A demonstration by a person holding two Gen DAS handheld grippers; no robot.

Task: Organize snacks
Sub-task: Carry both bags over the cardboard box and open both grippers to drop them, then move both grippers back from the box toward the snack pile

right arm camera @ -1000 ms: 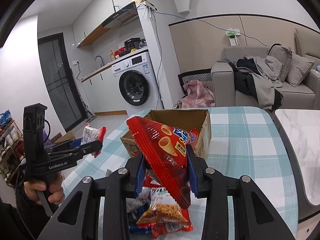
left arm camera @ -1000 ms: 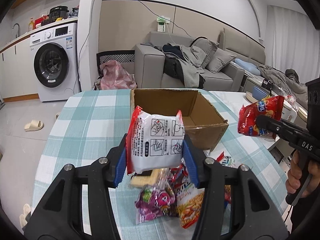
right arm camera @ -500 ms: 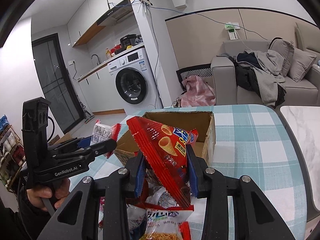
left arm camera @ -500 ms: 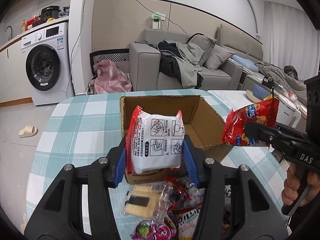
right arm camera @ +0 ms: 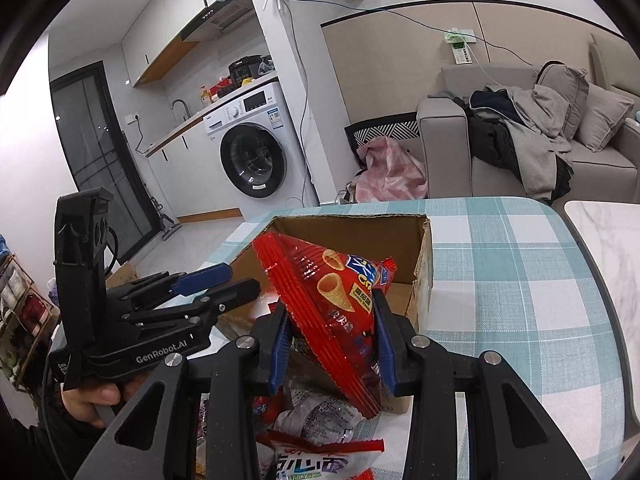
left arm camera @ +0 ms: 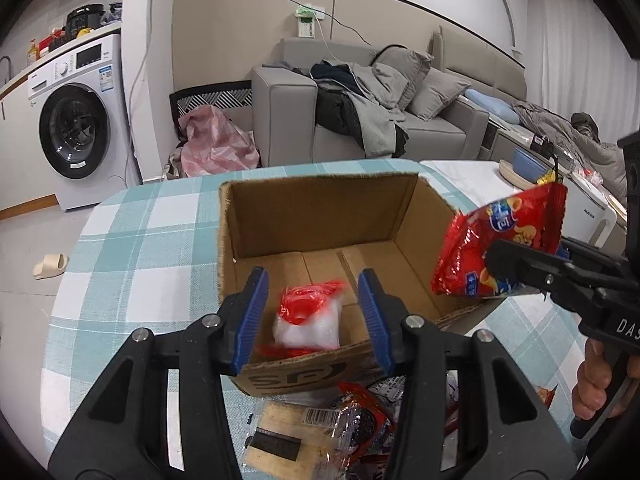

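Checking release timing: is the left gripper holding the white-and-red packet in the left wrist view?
No. The left gripper is open, and the white-and-red packet sits blurred between its fingers inside the cardboard box.

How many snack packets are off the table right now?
2. A white packet is blurred inside the box, below the open left tongs. A red cone-snack bag is gripped in the right tongs. The table pile isn't counted.

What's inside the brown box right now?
Inside the cardboard box is one white snack packet with red ends, blurred, between the open jaws of the left gripper. The rest of the floor looks bare. The near wall hides the front corner.
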